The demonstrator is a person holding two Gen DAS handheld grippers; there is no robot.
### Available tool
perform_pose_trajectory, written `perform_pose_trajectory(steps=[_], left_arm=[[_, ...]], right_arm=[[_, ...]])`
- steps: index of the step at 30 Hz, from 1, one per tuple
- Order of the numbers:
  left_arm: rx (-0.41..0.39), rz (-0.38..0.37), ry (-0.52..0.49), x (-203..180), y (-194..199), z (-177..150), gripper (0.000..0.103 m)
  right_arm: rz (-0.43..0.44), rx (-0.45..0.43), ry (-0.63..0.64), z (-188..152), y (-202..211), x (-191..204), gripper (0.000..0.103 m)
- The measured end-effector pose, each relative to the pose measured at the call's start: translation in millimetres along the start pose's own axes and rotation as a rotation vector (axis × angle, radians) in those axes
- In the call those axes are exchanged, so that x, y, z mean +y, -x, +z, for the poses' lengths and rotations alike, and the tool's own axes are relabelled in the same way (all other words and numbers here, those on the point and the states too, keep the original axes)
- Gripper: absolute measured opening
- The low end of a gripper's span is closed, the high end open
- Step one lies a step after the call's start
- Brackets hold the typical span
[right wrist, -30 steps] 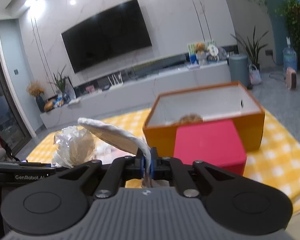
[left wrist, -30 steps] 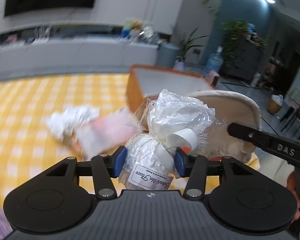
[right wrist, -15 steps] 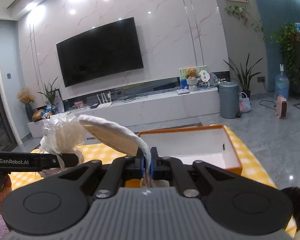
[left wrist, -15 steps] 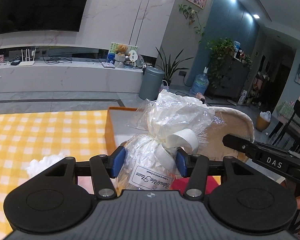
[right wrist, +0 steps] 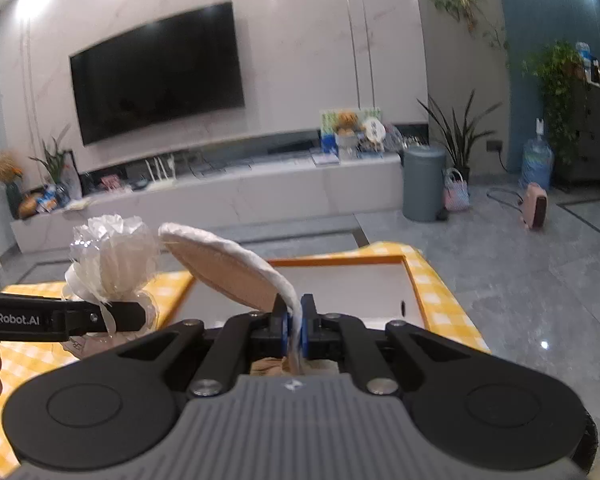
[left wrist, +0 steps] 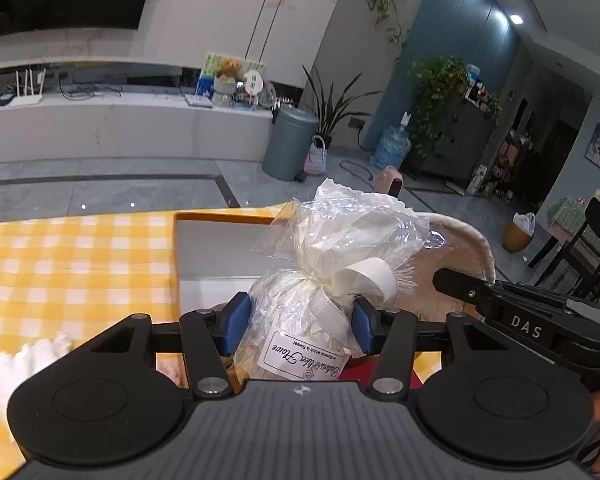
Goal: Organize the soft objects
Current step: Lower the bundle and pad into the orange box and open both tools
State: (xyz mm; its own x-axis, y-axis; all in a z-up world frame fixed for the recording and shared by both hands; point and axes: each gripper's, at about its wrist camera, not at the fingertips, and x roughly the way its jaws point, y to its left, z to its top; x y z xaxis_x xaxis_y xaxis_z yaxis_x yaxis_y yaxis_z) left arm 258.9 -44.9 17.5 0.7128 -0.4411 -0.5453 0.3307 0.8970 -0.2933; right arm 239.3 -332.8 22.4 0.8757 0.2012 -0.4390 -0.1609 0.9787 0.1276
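Behind our counter point(left wrist: 72, 264), draped in yellow-and-white check cloth, we see a living room: a dark television point(right wrist: 156, 72) on a marble wall, a long white media shelf point(right wrist: 236, 196) below it, and a grey bin point(left wrist: 290, 144) at about one o'clock from the box in the left wrist view.

On the counter sits an orange box point(left wrist: 220, 248) with a pale interior, open at the top. From the left wrist camera it lies at twelve o'clock from our left tool point(left wrist: 300, 328); from the right wrist camera it lies at twelve o'clock from our right tool point(right wrist: 296, 324).

Our left tool pinches a cellophane-wrapped bundle point(left wrist: 332, 280) at its lower body, the blue pads pressing its sides. The bundle is tied with a white ribbon, carries a white label with script lettering, and stands upright, held above the box's near edge. In the right wrist view it appears at ten o'clock from the right tool.

Our right tool is pressed together on the white fleecy edge of a beige soft pad point(right wrist: 236, 268), which arches up and to the left from the pads, towards ten o'clock. In the left wrist view this pad shows just behind the bundle, at two o'clock.

A crumpled white wrapper point(left wrist: 24, 360) lies on the cloth at nine o'clock from the left tool.
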Motion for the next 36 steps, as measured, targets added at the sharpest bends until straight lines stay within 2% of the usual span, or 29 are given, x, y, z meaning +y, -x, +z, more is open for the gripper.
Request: perform_pose_trajectory(steps=[13, 22, 24, 26, 28, 30, 31, 32, 34, 36], left_arm=[[0.112, 0.018, -0.003, 2, -83, -3, 0.061], [0.174, 0.045, -0.008, 5, -103, -14, 0.061], [0.172, 0.044, -0.008, 6, -102, -15, 0.065], [0.166, 0.045, 0.009, 8, -99, -16, 0.074], [0.152, 0.042, 0.025, 11, -95, -14, 0.084], [0.133, 0.042, 0.031, 12, -88, -13, 0.087], [0.125, 0.042, 0.033, 12, -87, -12, 0.089], [0.12, 0.04, 0.035, 12, -83, -11, 0.09], [0.113, 0.029, 0.036, 11, -76, -8, 0.091], [0.103, 0.017, 0.036, 9, -69, -6, 0.095]], right_arm=[[-0.155, 0.188, 0.047, -12, -92, -25, 0.004], [-0.171, 0.258, 0.077, -26, -115, -27, 0.005], [-0.174, 0.278, 0.085, -29, -120, -26, 0.005], [-0.174, 0.286, 0.092, -31, -121, -25, 0.011], [-0.17, 0.279, 0.097, -30, -118, -23, 0.012], [-0.162, 0.266, 0.114, -28, -112, -19, 0.024], [-0.159, 0.256, 0.122, -26, -109, -17, 0.035], [-0.159, 0.246, 0.131, -25, -106, -15, 0.042], [-0.157, 0.234, 0.149, -23, -99, -11, 0.044], [-0.16, 0.221, 0.164, -22, -91, -7, 0.053]])
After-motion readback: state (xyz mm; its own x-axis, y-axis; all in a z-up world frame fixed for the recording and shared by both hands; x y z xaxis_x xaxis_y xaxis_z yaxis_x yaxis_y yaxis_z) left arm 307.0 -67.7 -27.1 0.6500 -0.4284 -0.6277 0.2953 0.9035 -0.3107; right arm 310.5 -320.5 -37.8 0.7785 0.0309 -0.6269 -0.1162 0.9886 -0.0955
